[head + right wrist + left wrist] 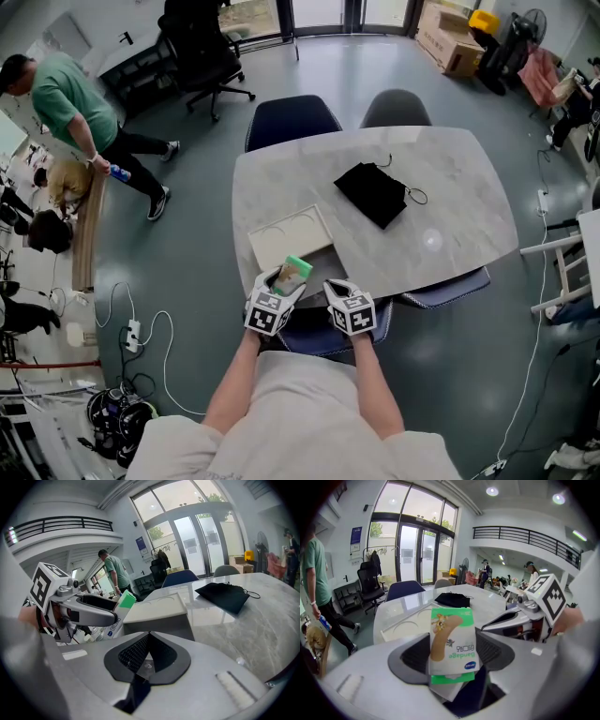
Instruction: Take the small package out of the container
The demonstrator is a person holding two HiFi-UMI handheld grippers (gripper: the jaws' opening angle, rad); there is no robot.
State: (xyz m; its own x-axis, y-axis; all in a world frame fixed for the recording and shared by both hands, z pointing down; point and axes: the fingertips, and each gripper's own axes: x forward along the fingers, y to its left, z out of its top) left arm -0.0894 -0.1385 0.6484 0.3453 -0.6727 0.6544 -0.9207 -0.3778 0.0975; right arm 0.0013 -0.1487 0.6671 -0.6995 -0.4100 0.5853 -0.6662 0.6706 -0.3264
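Your left gripper (pixel 284 281) had its jaws clamped on the package (pixel 296 271), held up just off the near side of the container (pixel 281 234); the take-out looked done; only setting it down seemed left; your right gripper (pixel 337 289) sat beside it, jaws together, empty.

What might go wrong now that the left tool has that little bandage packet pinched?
1. The left tool grips the thin bandage packet low down, so it might slip or bend.
2. It is held at the table's near edge, beside a blue chair, so a drop may miss the table.
3. The white container sits at that edge, and a knock might push it off.
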